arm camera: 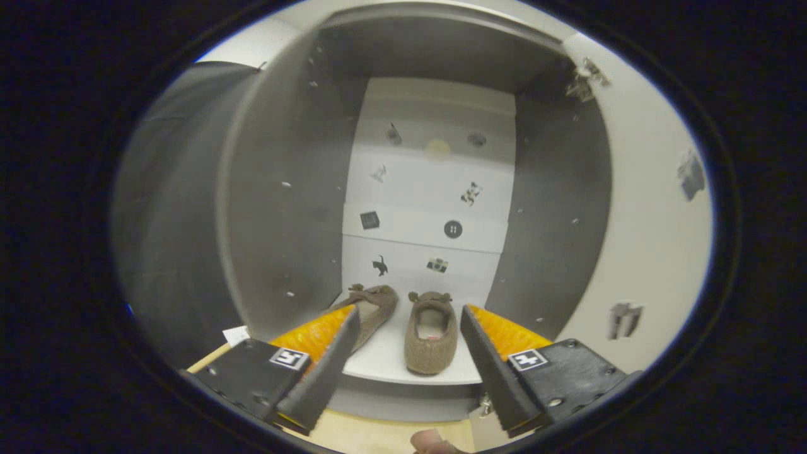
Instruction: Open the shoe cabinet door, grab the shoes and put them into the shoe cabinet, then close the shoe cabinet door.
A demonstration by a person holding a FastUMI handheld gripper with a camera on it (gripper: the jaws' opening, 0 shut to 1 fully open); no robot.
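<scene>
Two brown fuzzy slippers stand side by side on the white bottom shelf (pixel 384 359) of the open shoe cabinet. The right slipper (pixel 432 333) lies between my fingers and a little beyond them, heel toward me. The left slipper (pixel 373 310) is partly hidden behind my left finger (pixel 328 369). My gripper (pixel 410 321) is open and holds nothing, just in front of the cabinet opening. The cabinet door (pixel 649 208) is swung open on the right.
Grey side walls (pixel 284 202) enclose the cabinet, and the white back panel (pixel 429 208) carries several small stickers. A wooden floor (pixel 372 435) shows below the cabinet base. A fingertip (pixel 432 441) shows at the very bottom.
</scene>
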